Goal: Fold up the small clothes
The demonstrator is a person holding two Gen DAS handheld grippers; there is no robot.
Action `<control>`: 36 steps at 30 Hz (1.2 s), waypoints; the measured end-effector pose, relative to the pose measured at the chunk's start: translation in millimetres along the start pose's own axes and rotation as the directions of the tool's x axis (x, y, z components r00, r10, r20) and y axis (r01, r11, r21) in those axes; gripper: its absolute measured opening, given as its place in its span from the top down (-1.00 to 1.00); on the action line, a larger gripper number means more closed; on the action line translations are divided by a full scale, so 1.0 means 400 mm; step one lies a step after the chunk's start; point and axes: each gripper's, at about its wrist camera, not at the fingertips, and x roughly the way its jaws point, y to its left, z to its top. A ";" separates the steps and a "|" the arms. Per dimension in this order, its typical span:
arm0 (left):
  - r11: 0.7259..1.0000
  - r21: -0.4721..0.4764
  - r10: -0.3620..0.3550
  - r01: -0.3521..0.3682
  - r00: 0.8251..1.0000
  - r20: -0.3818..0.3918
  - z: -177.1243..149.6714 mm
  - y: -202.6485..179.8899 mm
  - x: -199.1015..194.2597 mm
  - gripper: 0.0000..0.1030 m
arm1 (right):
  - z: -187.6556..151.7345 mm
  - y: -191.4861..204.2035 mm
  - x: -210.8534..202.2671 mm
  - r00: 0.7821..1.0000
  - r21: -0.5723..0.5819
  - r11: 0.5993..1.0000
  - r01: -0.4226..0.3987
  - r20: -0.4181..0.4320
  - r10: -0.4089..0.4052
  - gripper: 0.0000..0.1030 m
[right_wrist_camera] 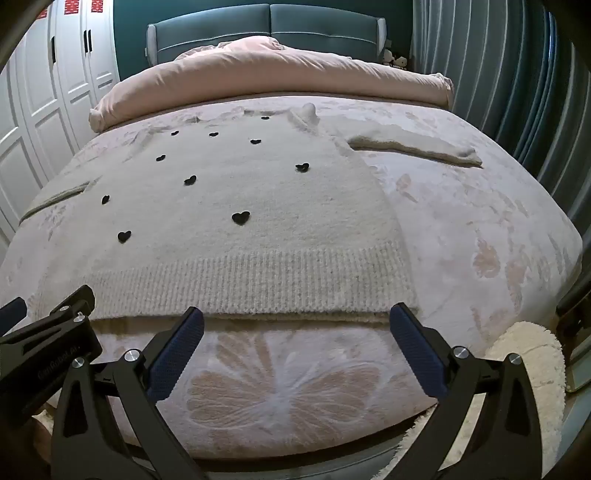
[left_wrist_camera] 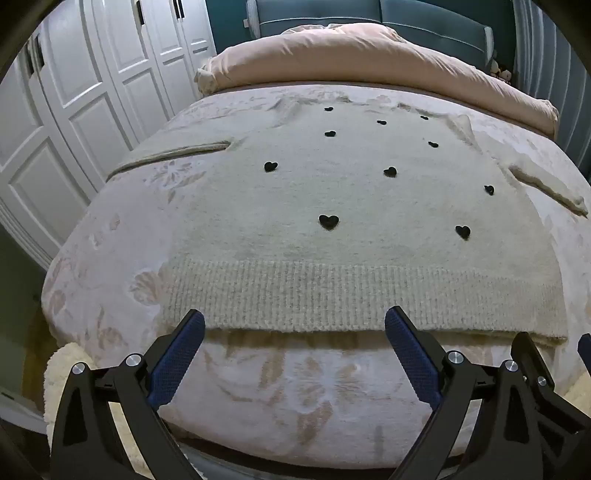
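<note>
A cream knitted sweater point(left_wrist_camera: 332, 206) point(right_wrist_camera: 236, 199) with small black hearts lies flat on the bed, sleeves spread to both sides and ribbed hem point(left_wrist_camera: 362, 299) point(right_wrist_camera: 251, 284) nearest me. My left gripper point(left_wrist_camera: 295, 321) is open, its blue-padded fingertips just at the hem's near edge with nothing between them. My right gripper point(right_wrist_camera: 297, 317) is also open and empty, hovering at the hem's right part. The right gripper's frame shows at the left wrist view's right edge, and the left gripper's frame at the right wrist view's left edge.
The sweater rests on a pale floral bedspread point(left_wrist_camera: 280, 391) point(right_wrist_camera: 480, 236). A rolled pink duvet point(left_wrist_camera: 354, 55) point(right_wrist_camera: 266, 70) lies across the far end before a teal headboard point(right_wrist_camera: 266, 26). White wardrobe doors point(left_wrist_camera: 85, 92) stand left, curtains point(right_wrist_camera: 498, 74) right.
</note>
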 end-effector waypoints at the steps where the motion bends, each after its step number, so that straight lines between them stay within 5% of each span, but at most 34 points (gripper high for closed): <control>1: 1.000 -0.005 -0.005 0.005 1.000 -0.002 0.000 0.000 0.000 -0.85 | 0.001 -0.001 0.001 1.000 0.007 1.000 -0.009 -0.005 0.009 -0.91; 36: 1.000 -0.006 0.008 -0.008 1.000 -0.029 -0.003 0.001 0.016 -0.85 | -0.002 0.005 0.010 1.000 -0.006 1.000 0.006 -0.023 -0.006 -0.90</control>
